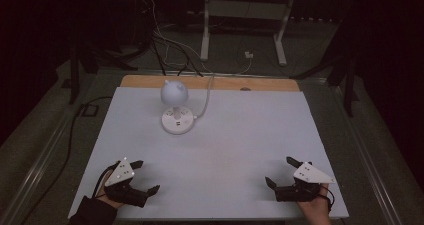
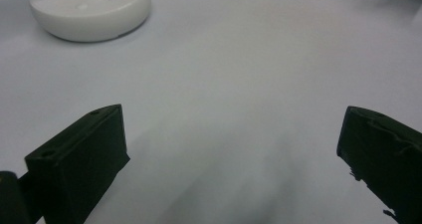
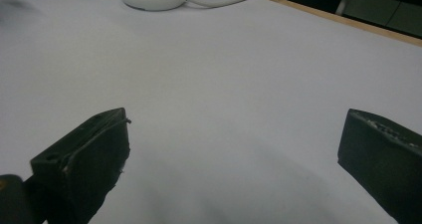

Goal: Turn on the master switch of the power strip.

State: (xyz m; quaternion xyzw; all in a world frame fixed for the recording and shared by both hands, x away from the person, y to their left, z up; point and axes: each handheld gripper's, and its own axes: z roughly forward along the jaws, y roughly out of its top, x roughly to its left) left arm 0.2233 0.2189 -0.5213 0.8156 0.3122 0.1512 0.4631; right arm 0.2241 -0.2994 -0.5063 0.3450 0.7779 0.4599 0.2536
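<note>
— While the white tabletop (image 1: 240, 150) is lying mostly bare, where is the lamp sitting?

— The small white lamp (image 1: 176, 107) is standing upright toward the far left-centre, well apart from both grippers, with its round head on a short stem above a disc base. Its white cord (image 1: 206, 97) is running off the far edge.

— How is it likely handling?

— It is looking light and rigid, smooth plastic, so probably a bit slippery. The stem, or the base's rim, seems the safest hold; the rounded head would likely be slipping between flat pads, and a push high up could be tipping it.

— Anything getting in the way?

— Nothing is lying between it and the grippers. The cord may be tugging back if the lamp is being dragged. Beyond the table, a white stand (image 1: 245, 15) and loose cables are sitting on the floor.

— And the grippers?

— The left gripper (image 1: 145, 177) and the right gripper (image 1: 281, 171) are resting near the close edge, each with jaws spread wide, holding nothing.
</note>
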